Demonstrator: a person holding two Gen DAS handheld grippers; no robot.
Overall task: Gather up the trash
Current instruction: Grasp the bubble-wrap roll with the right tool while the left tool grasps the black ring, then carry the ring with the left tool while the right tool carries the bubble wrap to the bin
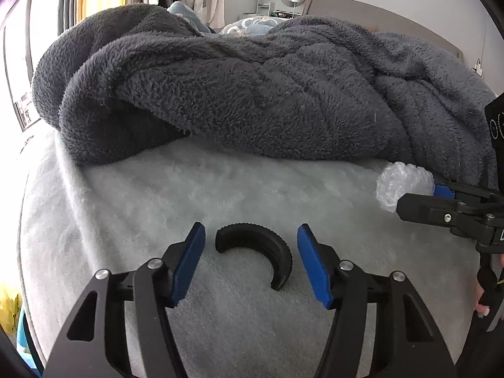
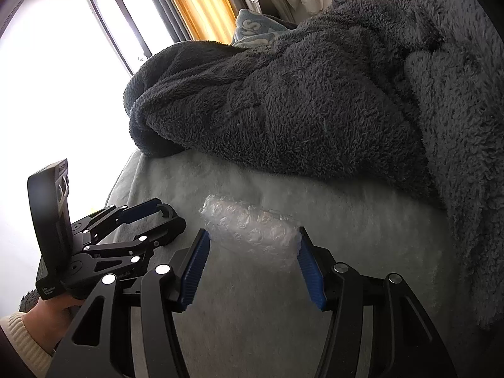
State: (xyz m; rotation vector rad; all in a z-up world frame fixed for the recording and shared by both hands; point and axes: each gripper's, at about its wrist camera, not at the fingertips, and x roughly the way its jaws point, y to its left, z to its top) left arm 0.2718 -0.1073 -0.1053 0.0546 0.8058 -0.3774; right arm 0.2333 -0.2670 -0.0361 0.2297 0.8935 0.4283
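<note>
Blue-padded left gripper (image 1: 250, 245) sits lowest in its own view, fingers wide apart, straddling a black curved plastic piece (image 1: 256, 250) lying on the pale fleece sheet (image 1: 189, 195). Neither pad touches the piece; gap on both sides. Not grasped yet.

Moving right in the same view: wad of bubble wrap (image 1: 401, 186) on the sheet at the foot of the dark grey blanket (image 1: 252, 94), with the right gripper coming in from the right edge, one blue pad just behind the wad.

Right wrist view, left to right: left gripper body and the hand (image 2: 60, 308) holding it at far left, cream sleeve cuff visible. Then the right gripper (image 2: 252, 252), fingers apart, bubble wrap (image 2: 252, 230) sitting between the tips. Right pad looks touching or almost touching the wad's end, left pad just beside the other end. Can't tell if any squeeze is on; reads as open around it, not clamped.

Window (image 2: 63, 63) and orange curtain behind; blanket piled across the back and right.

Progress: looks early. Two trash items, both on the bed, both lined up between fingers, neither lifted. No bin or bag visible in either view. Left to do: close on each, lift, carry to wherever trash goes.
</note>
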